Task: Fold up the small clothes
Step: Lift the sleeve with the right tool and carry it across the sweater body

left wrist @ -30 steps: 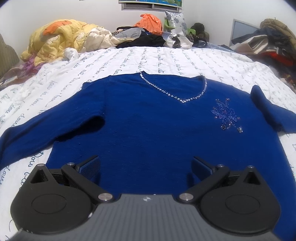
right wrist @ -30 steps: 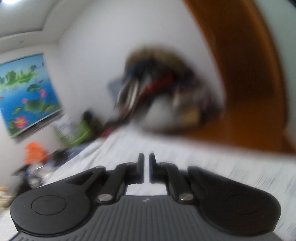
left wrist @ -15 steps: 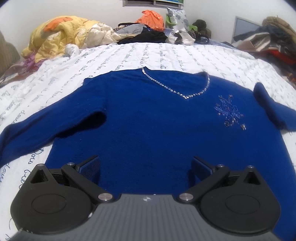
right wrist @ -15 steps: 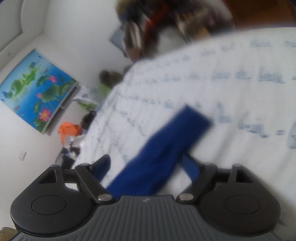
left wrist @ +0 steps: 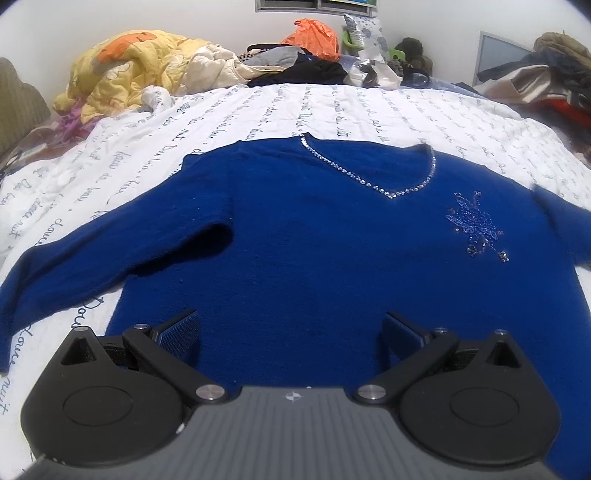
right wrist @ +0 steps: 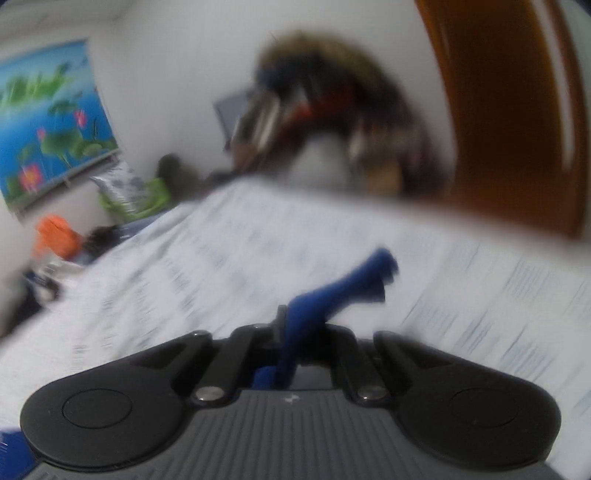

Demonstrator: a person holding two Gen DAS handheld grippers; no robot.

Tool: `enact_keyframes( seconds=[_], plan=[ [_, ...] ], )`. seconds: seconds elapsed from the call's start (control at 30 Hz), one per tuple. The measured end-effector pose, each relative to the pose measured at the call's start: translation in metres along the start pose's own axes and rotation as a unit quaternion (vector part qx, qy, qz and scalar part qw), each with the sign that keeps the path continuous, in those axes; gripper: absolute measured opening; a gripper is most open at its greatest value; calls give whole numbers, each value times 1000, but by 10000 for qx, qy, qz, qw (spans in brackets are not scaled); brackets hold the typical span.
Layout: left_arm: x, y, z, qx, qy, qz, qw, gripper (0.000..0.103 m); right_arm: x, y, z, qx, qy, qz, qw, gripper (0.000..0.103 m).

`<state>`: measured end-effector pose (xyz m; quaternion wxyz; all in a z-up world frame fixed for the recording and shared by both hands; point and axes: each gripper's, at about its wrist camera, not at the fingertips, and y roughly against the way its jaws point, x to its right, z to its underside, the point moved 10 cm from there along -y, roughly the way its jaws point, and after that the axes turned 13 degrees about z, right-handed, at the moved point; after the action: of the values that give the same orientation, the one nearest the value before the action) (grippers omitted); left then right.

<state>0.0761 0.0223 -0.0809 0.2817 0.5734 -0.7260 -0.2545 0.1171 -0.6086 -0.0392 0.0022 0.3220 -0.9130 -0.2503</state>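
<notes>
A blue sweater (left wrist: 314,236) with a rhinestone V-neck and a beaded motif lies flat, front up, on the white bed sheet (left wrist: 258,110). Its left sleeve (left wrist: 92,266) stretches out toward the left edge. My left gripper (left wrist: 291,332) is open and empty, hovering over the sweater's hem. In the blurred right wrist view, my right gripper (right wrist: 295,325) is shut on the sweater's right sleeve (right wrist: 347,288), whose cuff sticks up and forward above the sheet (right wrist: 184,266).
A yellow quilt (left wrist: 129,70) and piled clothes with an orange bag (left wrist: 314,35) lie at the bed's far end. More clothes (left wrist: 546,77) are heaped at the right. A wooden door (right wrist: 509,110) stands beyond the bed's right side.
My right gripper went from open around the right sleeve to shut on it and has lifted it off the sheet. My left gripper has tilted down slightly over the hem.
</notes>
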Motion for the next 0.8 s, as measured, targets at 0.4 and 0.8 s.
enact_keyframes(
  seconds=[0.4, 0.8],
  plan=[
    [-2, 2, -1, 60, 72, 57, 9999, 103, -99, 132, -22, 1894, 2344, -203, 9533, 4],
    [-20, 10, -1, 138, 252, -44, 9996, 103, -289, 227, 94, 1311, 3273, -2524, 9011, 4]
  ],
)
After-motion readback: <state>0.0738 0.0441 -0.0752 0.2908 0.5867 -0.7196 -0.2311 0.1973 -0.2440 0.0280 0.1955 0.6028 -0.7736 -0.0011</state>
